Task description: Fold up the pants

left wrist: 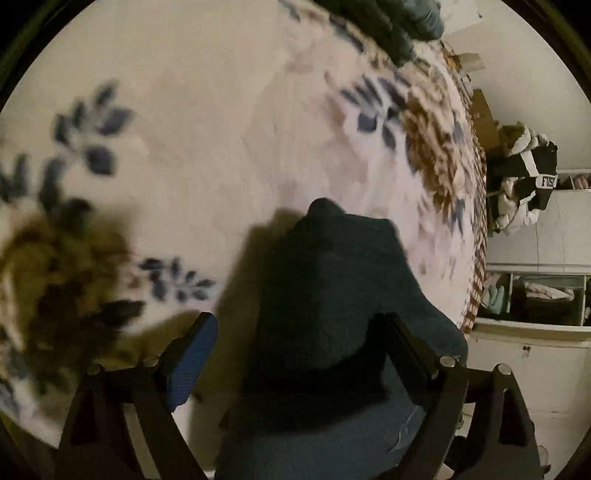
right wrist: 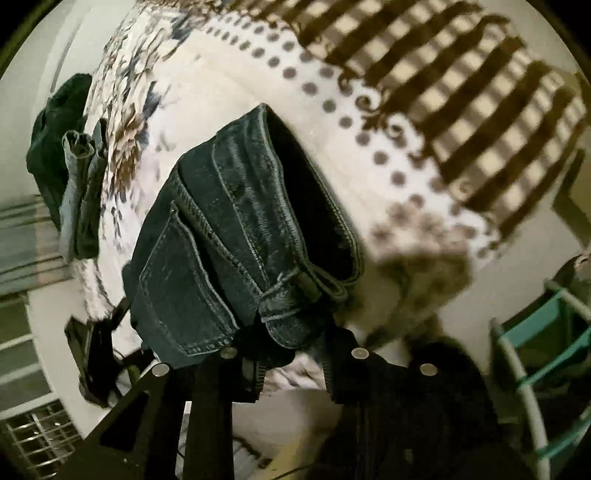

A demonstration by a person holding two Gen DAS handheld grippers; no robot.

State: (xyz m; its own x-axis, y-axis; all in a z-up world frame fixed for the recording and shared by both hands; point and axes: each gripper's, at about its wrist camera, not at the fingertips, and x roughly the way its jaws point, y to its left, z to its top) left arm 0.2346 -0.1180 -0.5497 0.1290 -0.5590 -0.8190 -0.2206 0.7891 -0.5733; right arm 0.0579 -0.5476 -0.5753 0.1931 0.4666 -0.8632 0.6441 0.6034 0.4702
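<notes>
Dark blue jeans (right wrist: 236,236) hang folded over the floral bedspread (right wrist: 207,85), with the waistband and a back pocket toward me. My right gripper (right wrist: 291,354) is shut on the jeans at the waistband and holds them up. In the left wrist view the same dark denim (left wrist: 332,295) lies between the fingers of my left gripper (left wrist: 299,332), whose jaws stand wide apart; the blue pad (left wrist: 192,362) on the left finger is bare and not touching the cloth. My left gripper also shows at the lower left of the right wrist view (right wrist: 96,354).
A pile of other dark and light denim clothes (right wrist: 70,177) lies at the far end of the bed, also seen in the left wrist view (left wrist: 402,26). The bedspread has a brown checked border (right wrist: 461,92). A white cabinet (left wrist: 535,295) and a black-and-white jacket (left wrist: 528,184) stand beside the bed.
</notes>
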